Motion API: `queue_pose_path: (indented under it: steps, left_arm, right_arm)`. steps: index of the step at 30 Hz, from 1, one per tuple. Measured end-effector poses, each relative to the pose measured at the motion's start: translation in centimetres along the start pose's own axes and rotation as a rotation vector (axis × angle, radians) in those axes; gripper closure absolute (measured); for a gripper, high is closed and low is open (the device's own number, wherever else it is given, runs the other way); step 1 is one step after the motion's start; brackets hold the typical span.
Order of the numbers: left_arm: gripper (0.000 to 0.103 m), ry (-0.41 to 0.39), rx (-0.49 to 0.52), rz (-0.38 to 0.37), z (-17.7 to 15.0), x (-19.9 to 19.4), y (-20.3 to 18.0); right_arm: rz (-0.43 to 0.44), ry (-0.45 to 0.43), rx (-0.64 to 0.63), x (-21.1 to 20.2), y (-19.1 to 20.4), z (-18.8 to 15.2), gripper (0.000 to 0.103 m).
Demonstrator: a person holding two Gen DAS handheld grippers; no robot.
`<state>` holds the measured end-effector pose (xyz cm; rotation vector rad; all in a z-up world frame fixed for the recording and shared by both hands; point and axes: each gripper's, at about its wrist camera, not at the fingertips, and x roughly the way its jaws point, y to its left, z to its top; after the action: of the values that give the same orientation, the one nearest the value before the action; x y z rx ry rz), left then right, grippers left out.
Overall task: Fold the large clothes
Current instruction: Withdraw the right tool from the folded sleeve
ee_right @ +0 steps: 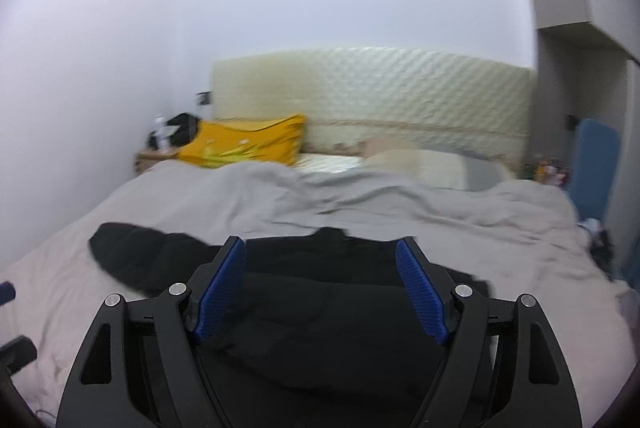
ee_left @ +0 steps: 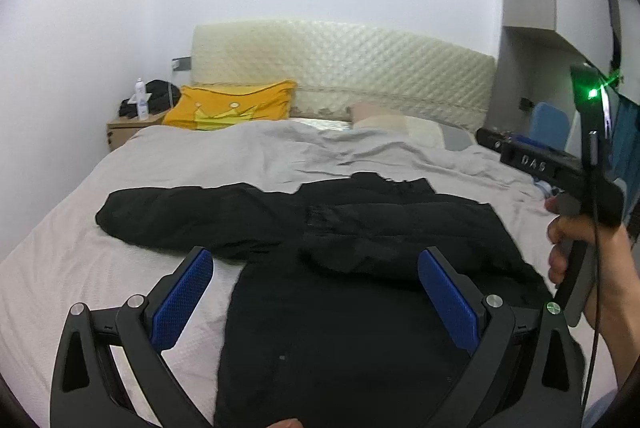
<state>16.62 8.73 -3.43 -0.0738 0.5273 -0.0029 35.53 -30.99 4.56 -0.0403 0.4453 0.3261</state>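
A large black garment [ee_left: 340,268] lies spread on the grey bed cover [ee_left: 200,155], one sleeve stretched out to the left and the other folded across its chest. My left gripper [ee_left: 316,260] hovers above the garment's body with its blue pads wide apart and nothing between them. In the right wrist view the same black garment [ee_right: 320,308] lies below my right gripper [ee_right: 320,252], whose blue pads stand apart and hold nothing. The right tool's black body [ee_left: 560,171], held by a hand [ee_left: 580,252], shows at the right edge of the left wrist view.
A yellow pillow [ee_left: 232,105] and a pale pillow [ee_left: 400,125] lie by the quilted cream headboard [ee_left: 344,67]. A wooden nightstand [ee_left: 124,131] with a bottle and dark items stands at the back left. A blue chair [ee_right: 592,167] stands right of the bed.
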Motion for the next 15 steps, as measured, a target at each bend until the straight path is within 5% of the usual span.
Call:
queue_pose_path:
  steps: [6,15]
  left_arm:
    - [0.001,-0.022,0.036,-0.037,0.6,-2.2,-3.2]
    - [0.001,-0.013,0.057,-0.118,-0.8,-4.0,-6.1]
  right_arm:
    - [-0.051,-0.026,0.087,-5.8,-3.9,-0.2,0.026]
    - [-0.094,-0.018,0.093,-11.5,-6.5,-5.4,0.026]
